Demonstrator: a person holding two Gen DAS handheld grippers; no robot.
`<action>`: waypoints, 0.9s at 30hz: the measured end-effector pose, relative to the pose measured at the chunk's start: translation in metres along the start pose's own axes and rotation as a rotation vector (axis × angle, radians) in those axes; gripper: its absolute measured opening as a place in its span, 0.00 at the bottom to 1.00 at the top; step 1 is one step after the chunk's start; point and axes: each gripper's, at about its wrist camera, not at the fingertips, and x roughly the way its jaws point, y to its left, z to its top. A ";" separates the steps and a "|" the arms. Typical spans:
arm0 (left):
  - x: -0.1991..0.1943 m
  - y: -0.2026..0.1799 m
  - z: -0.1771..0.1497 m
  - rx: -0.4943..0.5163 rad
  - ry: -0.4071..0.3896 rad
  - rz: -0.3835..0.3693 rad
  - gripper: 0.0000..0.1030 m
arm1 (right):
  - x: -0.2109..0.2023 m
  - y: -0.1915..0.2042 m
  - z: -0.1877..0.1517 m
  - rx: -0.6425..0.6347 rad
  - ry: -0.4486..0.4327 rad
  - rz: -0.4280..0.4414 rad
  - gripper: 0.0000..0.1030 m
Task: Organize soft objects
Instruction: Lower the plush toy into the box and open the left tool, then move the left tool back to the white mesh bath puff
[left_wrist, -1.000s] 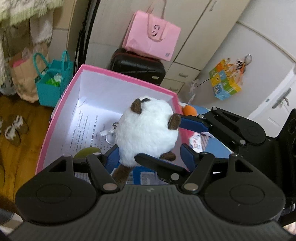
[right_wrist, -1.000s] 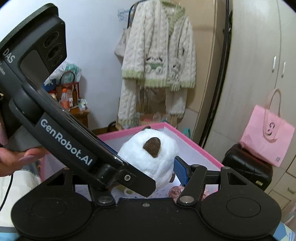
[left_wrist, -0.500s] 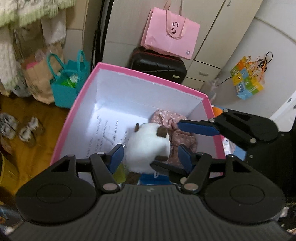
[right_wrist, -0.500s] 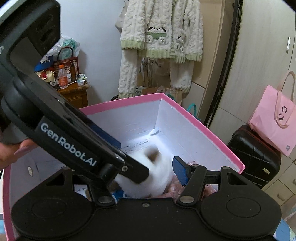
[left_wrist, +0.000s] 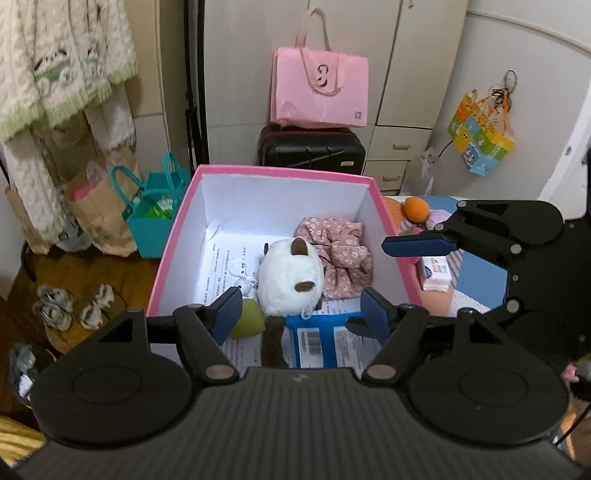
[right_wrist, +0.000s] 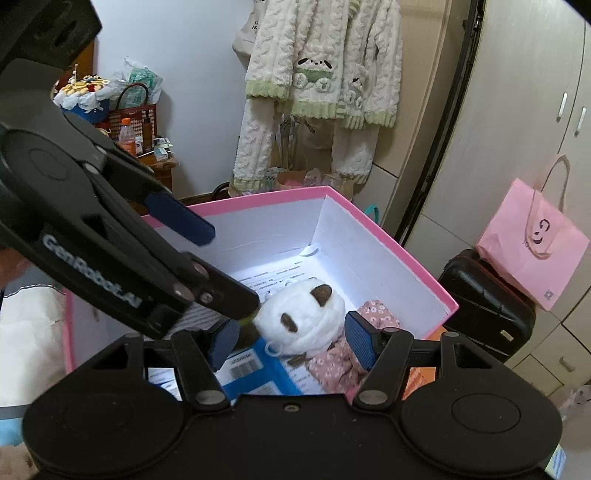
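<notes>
A white fluffy plush (left_wrist: 290, 280) with brown ears and tail lies on the papers at the bottom of the pink box (left_wrist: 280, 171), against a pink floral scrunchie (left_wrist: 338, 258). A green ball (left_wrist: 249, 321) and a blue barcoded packet (left_wrist: 314, 339) lie beside it. My left gripper (left_wrist: 301, 314) hovers above the box, its jaws opening, nothing pressed between them. In the right wrist view the plush (right_wrist: 303, 321) shows beyond my right gripper (right_wrist: 291, 341), which is open over the box (right_wrist: 258, 195). Its pads do not touch the plush.
An orange ball (left_wrist: 415, 208) and a tissue pack (left_wrist: 437, 273) lie on the blue surface right of the box. Behind stand a black suitcase (left_wrist: 312, 149) with a pink tote (left_wrist: 321, 88), a teal bag (left_wrist: 153, 218) and hanging sweaters (right_wrist: 325, 85).
The plush, held up over the box a second ago, has dropped out of the left gripper and now lies inside. The left gripper has pulled back and up.
</notes>
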 end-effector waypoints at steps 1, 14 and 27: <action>-0.006 -0.004 -0.001 0.012 -0.006 0.004 0.69 | -0.005 0.001 -0.001 0.001 -0.001 0.000 0.66; -0.068 -0.044 -0.023 0.115 -0.052 0.000 0.73 | -0.073 0.014 -0.013 -0.011 -0.059 -0.007 0.66; -0.093 -0.094 -0.059 0.204 -0.040 -0.086 0.76 | -0.130 -0.022 -0.089 0.207 -0.136 0.099 0.67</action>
